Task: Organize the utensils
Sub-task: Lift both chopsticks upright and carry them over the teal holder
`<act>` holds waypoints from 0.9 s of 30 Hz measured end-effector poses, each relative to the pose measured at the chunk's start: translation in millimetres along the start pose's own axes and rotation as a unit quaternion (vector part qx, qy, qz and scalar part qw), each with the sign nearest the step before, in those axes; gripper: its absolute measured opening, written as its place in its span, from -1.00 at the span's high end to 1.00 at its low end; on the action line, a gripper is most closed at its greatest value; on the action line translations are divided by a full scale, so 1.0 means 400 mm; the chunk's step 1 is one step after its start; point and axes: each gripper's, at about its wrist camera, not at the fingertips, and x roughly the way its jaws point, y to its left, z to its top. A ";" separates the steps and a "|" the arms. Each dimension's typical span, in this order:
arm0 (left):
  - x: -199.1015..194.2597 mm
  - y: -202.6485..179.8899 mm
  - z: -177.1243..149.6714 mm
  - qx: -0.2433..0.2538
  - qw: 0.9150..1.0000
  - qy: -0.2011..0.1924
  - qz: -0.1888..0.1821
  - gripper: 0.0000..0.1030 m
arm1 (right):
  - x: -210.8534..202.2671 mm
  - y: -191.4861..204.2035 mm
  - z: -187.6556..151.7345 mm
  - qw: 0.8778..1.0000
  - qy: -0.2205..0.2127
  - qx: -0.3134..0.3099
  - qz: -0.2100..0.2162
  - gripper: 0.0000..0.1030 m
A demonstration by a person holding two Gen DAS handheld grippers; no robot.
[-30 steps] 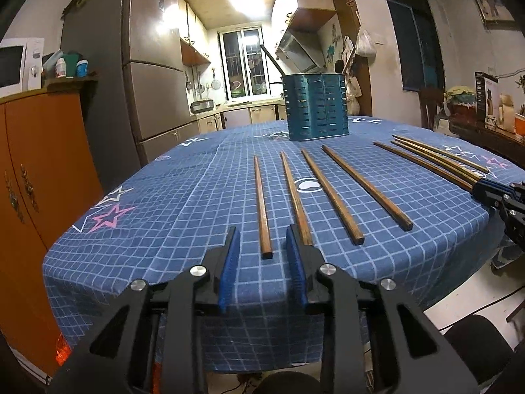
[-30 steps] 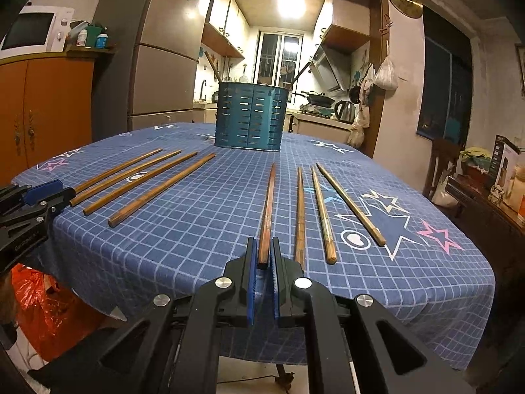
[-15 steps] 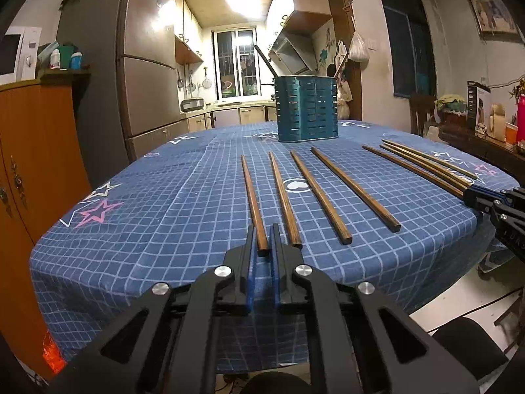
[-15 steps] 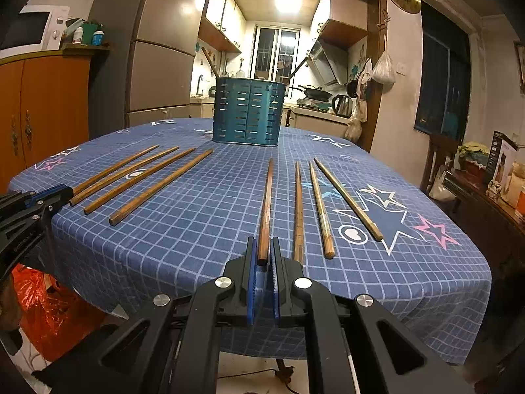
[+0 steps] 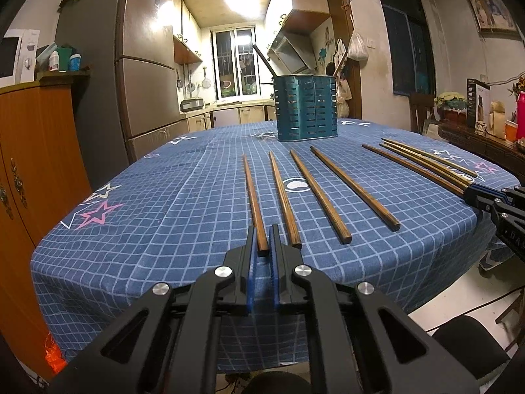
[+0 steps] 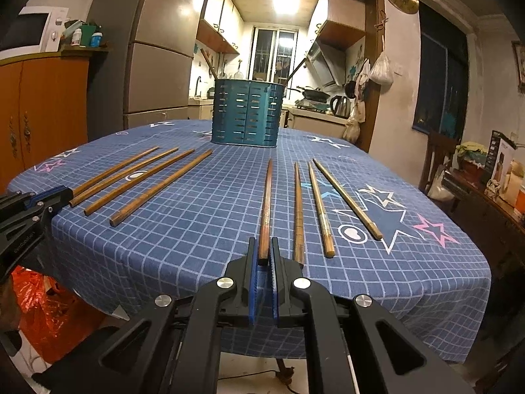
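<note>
A dim kitchen with a fridge and orange cabinet lies behind a counter (image 5: 137, 216) under a blue checked cloth, and a slotted teal holder (image 5: 306, 108) stands upright at its far middle. Working left to right: the left tongs (image 5: 262, 249) are closed on the near tip of the leftmost stick (image 5: 254, 197) in a fan of four chopsticks, and the next stick (image 5: 283, 197) lies just beside the right finger, so a straight upward lift, not a sideways drag, seems wise to avoid nudging it. The grip is at the very end, so the far tip will likely sag; tilting the wrist up first should keep it off the cloth. Further right, the right tongs (image 6: 263, 256) are likewise shut on the near end of a darker chopstick (image 6: 266, 203), the leftmost of the second group of four, with its neighbour (image 6: 298, 210) close by the right finger. The same care applies: lift clear, then swing the stick point-down toward the holder. That holder (image 6: 246, 113) already has a couple of handles leaning out of it, so each stick should probably be aimed at open rim space and lowered until it bottoms before release. With both hands loaded, bringing them in one at a time would lessen the chance of the long sticks crossing over the holder.
</note>
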 end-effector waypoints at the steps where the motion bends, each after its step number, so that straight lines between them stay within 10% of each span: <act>1: -0.003 0.001 0.005 0.000 1.000 0.001 0.000 0.89 | -0.004 -0.002 0.003 1.000 0.002 0.002 0.006 0.85; 15: -0.084 0.068 0.202 -0.046 0.998 -0.047 -0.019 0.90 | -0.131 -0.073 0.226 0.994 -0.099 0.003 0.057 0.86; 27: -0.057 0.088 0.434 -0.050 0.997 -0.042 -0.050 0.90 | -0.087 -0.099 0.470 0.989 -0.095 -0.005 0.115 0.86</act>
